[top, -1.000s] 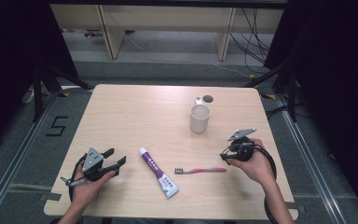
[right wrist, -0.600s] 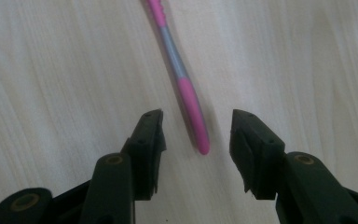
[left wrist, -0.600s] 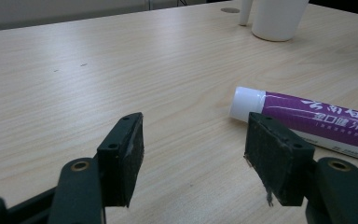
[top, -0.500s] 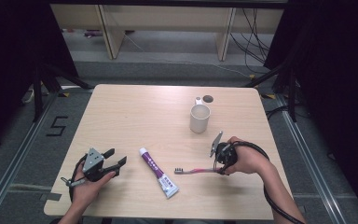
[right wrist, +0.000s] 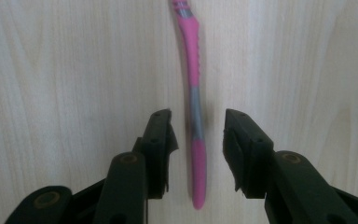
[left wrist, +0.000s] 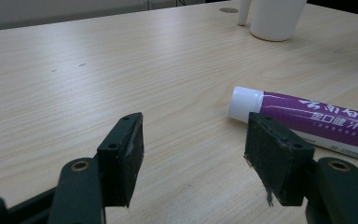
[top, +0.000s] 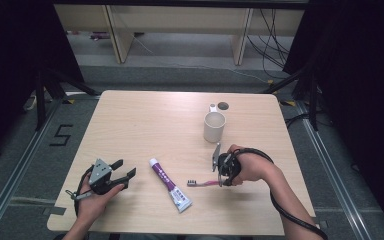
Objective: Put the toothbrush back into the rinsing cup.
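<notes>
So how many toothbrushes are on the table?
1. The pink toothbrush lies flat near the table's front edge, between the right gripper's open jaws, beside the toothpaste tube.

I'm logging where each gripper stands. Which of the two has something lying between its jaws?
The right gripper: the pink toothbrush handle lies between its jaws, not yet pinched. The left gripper has bare table between them.
</notes>
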`<state>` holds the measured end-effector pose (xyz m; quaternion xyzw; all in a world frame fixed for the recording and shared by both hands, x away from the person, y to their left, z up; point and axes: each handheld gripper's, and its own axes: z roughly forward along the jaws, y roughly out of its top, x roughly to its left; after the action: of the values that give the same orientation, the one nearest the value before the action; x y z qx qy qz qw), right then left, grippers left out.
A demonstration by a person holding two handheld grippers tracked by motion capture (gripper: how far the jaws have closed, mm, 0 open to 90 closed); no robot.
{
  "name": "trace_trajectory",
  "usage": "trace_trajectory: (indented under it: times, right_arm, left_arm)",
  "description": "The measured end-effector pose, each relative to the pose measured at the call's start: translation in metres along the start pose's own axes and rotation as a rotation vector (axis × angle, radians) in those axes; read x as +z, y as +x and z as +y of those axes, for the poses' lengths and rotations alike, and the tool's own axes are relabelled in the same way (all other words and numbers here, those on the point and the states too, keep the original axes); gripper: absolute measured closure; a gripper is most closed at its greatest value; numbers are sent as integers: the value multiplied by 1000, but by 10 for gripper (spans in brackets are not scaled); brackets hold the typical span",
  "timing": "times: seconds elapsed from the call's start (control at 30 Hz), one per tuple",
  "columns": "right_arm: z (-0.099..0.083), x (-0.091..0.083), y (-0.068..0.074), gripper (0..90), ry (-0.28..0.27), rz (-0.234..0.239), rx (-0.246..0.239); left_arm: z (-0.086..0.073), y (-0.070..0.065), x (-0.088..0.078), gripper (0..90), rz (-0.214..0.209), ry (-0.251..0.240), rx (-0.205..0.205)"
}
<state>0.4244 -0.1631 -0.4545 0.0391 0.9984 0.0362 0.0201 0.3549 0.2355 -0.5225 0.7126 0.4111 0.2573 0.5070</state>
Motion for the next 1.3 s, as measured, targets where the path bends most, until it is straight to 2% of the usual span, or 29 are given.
trace_trajectory:
  times: [0.07, 0.2, 0.27, 0.3, 0.43, 0.7, 0.83, 0.87, 0.93, 1.0, 1.03, 1.1, 1.23, 1.3]
  right_arm:
    - [6, 2, -1, 639, 5, 9, -17]
    - [11, 3, -1, 648, 11, 17, -17]
    - [14, 5, -2, 655, 5, 11, -38]
    - [16, 6, -2, 658, 21, 13, -46]
    - [18, 8, -2, 665, 18, 23, -37]
    - [25, 11, -5, 700, 25, 43, -63]
    - [27, 13, -4, 708, 31, 54, -48]
    - [28, 14, -6, 711, 30, 47, -69]
    - [29, 14, -5, 724, 33, 51, -54]
    - [29, 14, -6, 736, 32, 63, -59]
    - [30, 17, -8, 743, 17, 62, -83]
    - [31, 15, -6, 744, 34, 63, -64]
    - [32, 19, -8, 757, 29, 66, -92]
    - [32, 19, -9, 760, 30, 67, -91]
  left_arm:
    - [0, 0, 0, 371, 0, -1, 0]
    - [0, -1, 0, 371, -1, -1, 0]
    - [0, -1, 0, 372, 0, 3, -1]
    - [0, -1, 0, 372, -2, 1, -2]
    - [0, -1, 0, 372, 0, 4, 0]
    - [0, -1, 0, 372, -4, -1, -1]
    - [0, -1, 0, 371, -2, 4, 0]
    - [0, -1, 0, 372, -2, 4, 0]
    - [0, -1, 0, 372, -4, 0, -1]
    - [0, -1, 0, 372, -4, 0, 0]
    - [0, -1, 0, 372, -3, 0, 0]
    - [0, -1, 0, 371, -3, 0, 2]
    - [0, -1, 0, 372, -4, 1, 2]
    - [0, -1, 0, 372, -5, 1, 1]
